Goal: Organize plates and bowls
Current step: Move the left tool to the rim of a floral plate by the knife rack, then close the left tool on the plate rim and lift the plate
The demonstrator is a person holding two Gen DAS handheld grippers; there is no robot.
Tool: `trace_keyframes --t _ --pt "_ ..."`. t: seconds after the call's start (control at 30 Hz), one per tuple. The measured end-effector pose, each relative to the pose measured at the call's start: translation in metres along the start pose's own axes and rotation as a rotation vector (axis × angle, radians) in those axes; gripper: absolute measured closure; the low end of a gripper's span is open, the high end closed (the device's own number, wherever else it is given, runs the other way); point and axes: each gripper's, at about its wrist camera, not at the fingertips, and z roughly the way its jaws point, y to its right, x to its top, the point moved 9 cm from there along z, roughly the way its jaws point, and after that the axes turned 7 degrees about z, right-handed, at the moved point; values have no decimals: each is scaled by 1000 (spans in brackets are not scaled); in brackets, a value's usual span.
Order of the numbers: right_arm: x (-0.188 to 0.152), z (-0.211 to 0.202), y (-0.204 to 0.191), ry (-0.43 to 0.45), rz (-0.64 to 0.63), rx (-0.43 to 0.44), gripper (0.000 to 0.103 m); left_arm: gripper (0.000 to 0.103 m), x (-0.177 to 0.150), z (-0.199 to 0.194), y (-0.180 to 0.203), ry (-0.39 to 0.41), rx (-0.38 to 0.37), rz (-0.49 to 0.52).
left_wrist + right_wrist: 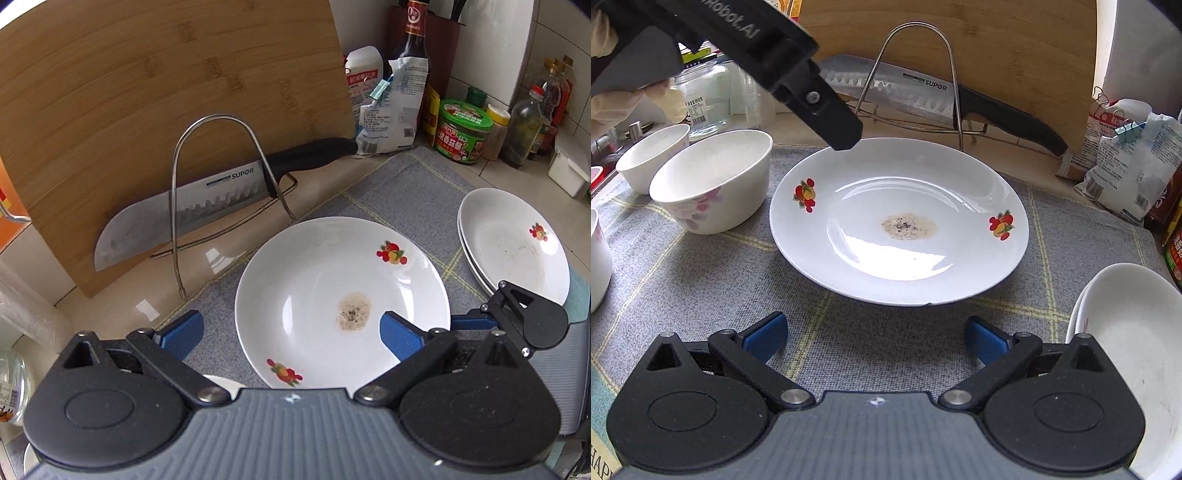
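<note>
A white fruit-print plate (899, 221) lies mid-frame on the grey cloth-covered surface (701, 280). Both the left gripper (291, 334) and right gripper (875, 334) gape empty. Three white bowls (713, 181) stand left, two stacked plates (517, 240) right, a steel knife (177, 214) behind.

"SUPOR" is showing on the knife blade (192, 206), and "Robot.AI" is reading, partly cut off, along the left gripper's black body (738, 26); jar and packet labels are staying illegible.

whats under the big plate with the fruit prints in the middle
The plate lies on the grey checked mat, which shows all around its rim. The patch of mat directly beneath is covered, so anything there cannot be seen. On top, only a brownish residue spot.
</note>
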Motion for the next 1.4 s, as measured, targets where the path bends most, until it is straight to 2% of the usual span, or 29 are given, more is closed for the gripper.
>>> trace_keyframes --t 0.13,0.3,0.57,1.13,1.4 --pt "0 0 0 1 16 -28 0 4 14 22 -7 -41 -54 1" --pt "4 2 6 -5 30 -46 0 5 21 46 -11 -106 -87 -5" --pt "14 8 15 -3 -22 -58 0 15 21 73 -8 -161 -119 -9" --pt "26 20 23 -76 -91 41 0 23 19 91 -12 -223 -176 -22" --pt "26 19 27 -69 -83 59 0 25 19 97 -10 -259 -203 -1"
